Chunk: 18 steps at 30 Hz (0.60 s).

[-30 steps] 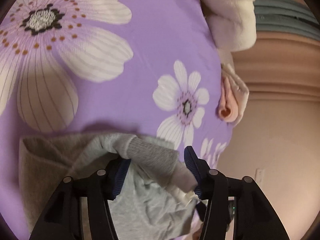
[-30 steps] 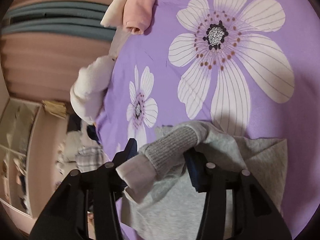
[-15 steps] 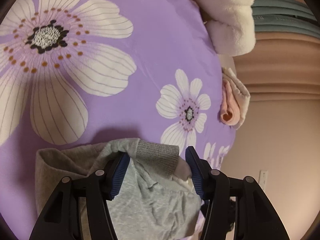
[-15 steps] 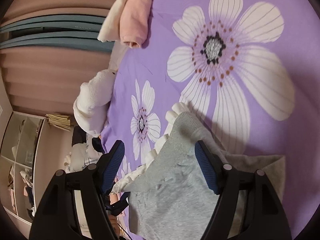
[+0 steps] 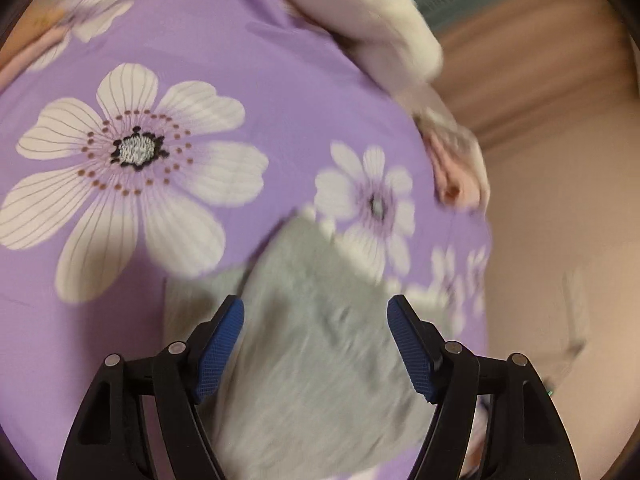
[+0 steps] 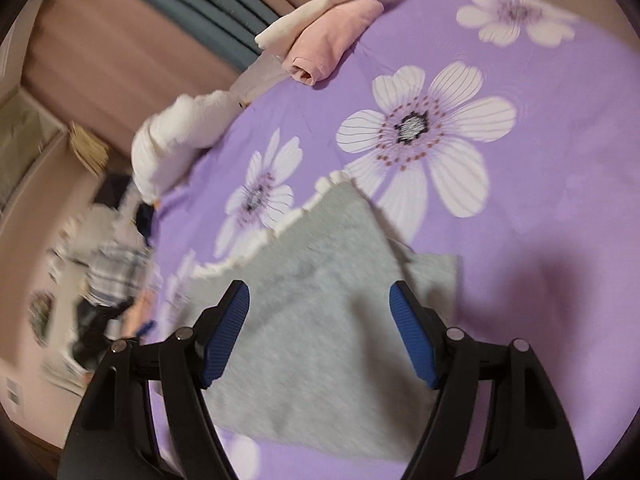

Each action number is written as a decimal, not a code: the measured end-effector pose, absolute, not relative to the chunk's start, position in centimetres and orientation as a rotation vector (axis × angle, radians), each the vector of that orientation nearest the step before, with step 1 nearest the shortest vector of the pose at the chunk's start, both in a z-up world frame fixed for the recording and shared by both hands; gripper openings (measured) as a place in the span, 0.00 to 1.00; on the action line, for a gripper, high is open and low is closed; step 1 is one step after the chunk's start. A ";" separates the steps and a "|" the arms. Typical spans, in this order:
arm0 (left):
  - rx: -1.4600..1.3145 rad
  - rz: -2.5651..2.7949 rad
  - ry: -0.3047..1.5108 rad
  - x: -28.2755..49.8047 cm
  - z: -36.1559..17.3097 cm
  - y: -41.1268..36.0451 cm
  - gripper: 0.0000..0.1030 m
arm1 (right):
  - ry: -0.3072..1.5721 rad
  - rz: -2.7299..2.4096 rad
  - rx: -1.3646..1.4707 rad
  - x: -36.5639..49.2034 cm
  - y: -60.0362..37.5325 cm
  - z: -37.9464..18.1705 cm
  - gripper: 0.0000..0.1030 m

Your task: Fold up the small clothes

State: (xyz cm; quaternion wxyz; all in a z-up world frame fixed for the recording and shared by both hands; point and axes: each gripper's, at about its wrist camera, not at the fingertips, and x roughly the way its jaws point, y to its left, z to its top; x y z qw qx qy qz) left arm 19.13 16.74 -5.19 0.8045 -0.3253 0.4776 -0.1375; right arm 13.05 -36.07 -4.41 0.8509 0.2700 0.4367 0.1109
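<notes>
Both sleeve cuffs of the small grey knit top with a white scalloped trim (image 6: 320, 312) have been let go: a second ago each tool pinched a ribbed cuff, and now the garment lies folded inward on the purple bedsheet printed with white flowers (image 6: 560, 160), near the bed's near edge. The left tool (image 5: 316, 340) is opening, nothing pressed between its blue pads; the right tool (image 6: 320, 328) stands wide and empty above the cloth (both views are blurred). The sleeve fold looks done, so a lengthwise fold likely comes next. A rolled pink garment (image 6: 332, 40) sits at the far edge.
</notes>
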 end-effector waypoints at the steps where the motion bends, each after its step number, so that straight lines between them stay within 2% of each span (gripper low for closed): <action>1: -0.652 -0.301 1.029 18.2 -5.7 16.4 0.71 | 0.925 0.216 0.531 12.3 -36.1 -4.5 0.72; 10: -0.681 -0.357 1.030 14.1 -8.1 18.2 0.71 | 0.948 0.203 0.473 8.5 -37.4 -5.7 0.71; 18: -0.647 -0.458 1.036 13.8 -7.8 16.2 0.70 | 0.959 0.192 0.461 7.9 -37.3 -6.7 0.60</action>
